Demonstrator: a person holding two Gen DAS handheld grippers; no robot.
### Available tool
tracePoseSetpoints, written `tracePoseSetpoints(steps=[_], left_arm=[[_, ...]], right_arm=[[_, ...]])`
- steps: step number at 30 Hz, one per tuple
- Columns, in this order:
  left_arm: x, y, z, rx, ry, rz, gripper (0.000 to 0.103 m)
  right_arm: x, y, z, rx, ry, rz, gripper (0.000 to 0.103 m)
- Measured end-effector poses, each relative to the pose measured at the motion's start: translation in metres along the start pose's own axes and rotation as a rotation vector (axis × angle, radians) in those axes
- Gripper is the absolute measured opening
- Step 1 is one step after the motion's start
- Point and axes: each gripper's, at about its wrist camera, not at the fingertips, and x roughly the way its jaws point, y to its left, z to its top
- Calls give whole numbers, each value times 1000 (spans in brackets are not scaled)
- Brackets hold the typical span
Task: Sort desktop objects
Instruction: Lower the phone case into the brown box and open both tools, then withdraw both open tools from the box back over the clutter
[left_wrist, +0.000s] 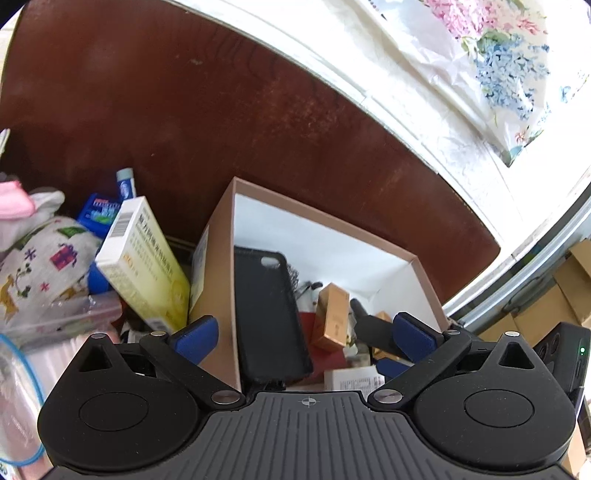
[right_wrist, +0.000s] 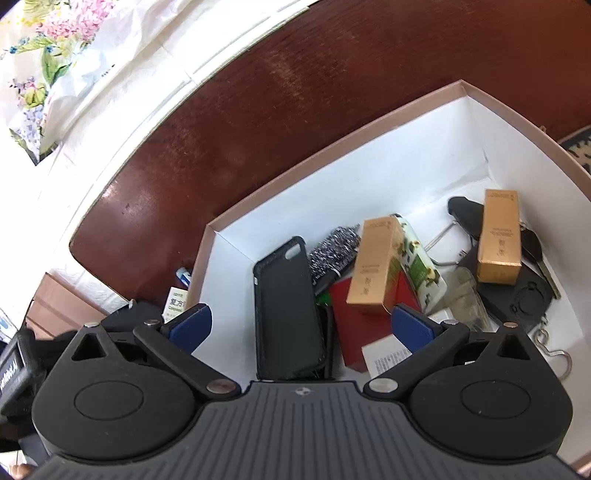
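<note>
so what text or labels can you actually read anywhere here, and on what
Nothing reads cleanly.
yellow-white box: barcode and Chinese print, too blurred to quote.
gold boxes in the pink storage box: vertical print, too small.
white paper slip: fine print, unreadable.
black device at the left edge: white lettering, cut off and blurred.

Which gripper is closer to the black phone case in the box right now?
Right, by a little. The right gripper hangs open directly over the black phone case. The left gripper straddles the box wall, with the case between its fingers.
</note>
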Motion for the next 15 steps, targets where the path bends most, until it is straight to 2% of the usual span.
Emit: tracePoseSetpoints(steps=[4,8,15], left_arm=[[-12,-3,0,6,-16,0,103],[-30,-9,-2,38,-42,-10,103],[-70,-20,-20,86,-93,-20,103]], right_arm=[[-3,2,-1,24,10,-51,103],[-14,8,-1,48,10,-38,103],[-48,40,-13,-9,-76,-27,103]])
